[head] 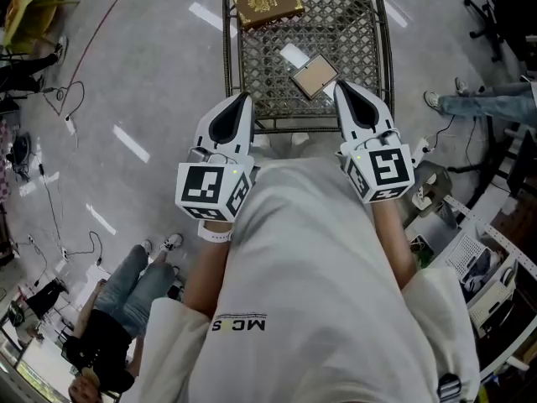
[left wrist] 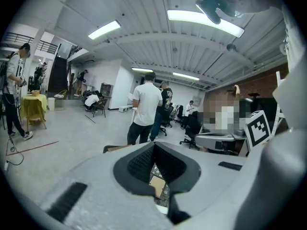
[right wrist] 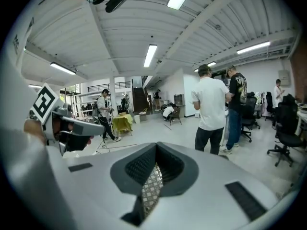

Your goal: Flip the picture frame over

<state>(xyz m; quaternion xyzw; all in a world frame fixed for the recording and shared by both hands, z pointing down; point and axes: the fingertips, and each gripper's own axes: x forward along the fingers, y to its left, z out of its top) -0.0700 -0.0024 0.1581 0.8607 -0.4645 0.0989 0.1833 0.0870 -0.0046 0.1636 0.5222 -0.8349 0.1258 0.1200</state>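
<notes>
Both hand-held grippers empty, frame flat on the mesh counter

The frame (head: 314,77) lies tan face up, turned askew, right of the counter's (head: 228,50) middle; a white card (head: 294,55) touches it at 11 o'clock; a brown book (head: 267,2) sits at the counter's 11 o'clock corner, well apart; the left hand-held gripper (head: 244,98) is at the frame's 8 o'clock, over the near rim, its jaws closed tip to tip on nothing; the right hand-held gripper (head: 342,87) is just beside the frame at 4 o'clock, jaws likewise together and empty, only mesh seen between them.
</notes>
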